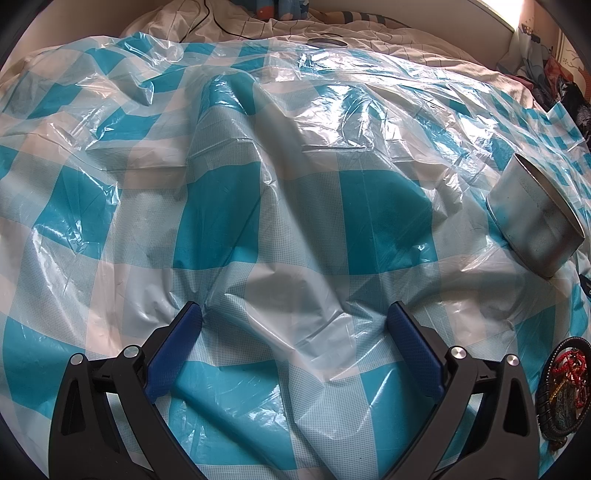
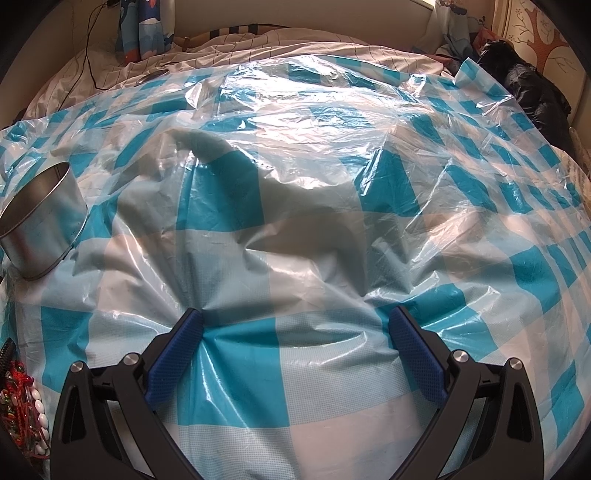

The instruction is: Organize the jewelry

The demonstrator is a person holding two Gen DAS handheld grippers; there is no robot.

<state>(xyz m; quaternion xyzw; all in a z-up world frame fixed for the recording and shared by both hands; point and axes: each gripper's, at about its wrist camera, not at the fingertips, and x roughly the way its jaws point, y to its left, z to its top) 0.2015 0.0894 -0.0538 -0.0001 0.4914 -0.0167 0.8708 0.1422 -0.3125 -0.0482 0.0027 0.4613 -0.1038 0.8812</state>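
Observation:
A round metal tin (image 1: 535, 218) stands open on a blue-and-white checked plastic sheet (image 1: 280, 206), at the right of the left wrist view and the left of the right wrist view (image 2: 40, 221). A pile of jewelry (image 1: 565, 384), red beads and dark bangles, lies at the lower right edge of the left wrist view. It shows with white beads at the lower left edge of the right wrist view (image 2: 26, 406). My left gripper (image 1: 295, 317) is open and empty above the sheet. My right gripper (image 2: 295, 325) is open and empty too.
The crinkled sheet (image 2: 314, 221) covers a bed with a striped beige quilt (image 1: 258, 26) behind. A black cable (image 2: 88, 48) runs over the quilt. A black bag (image 2: 532, 88) and clothes lie at the far right by the wall.

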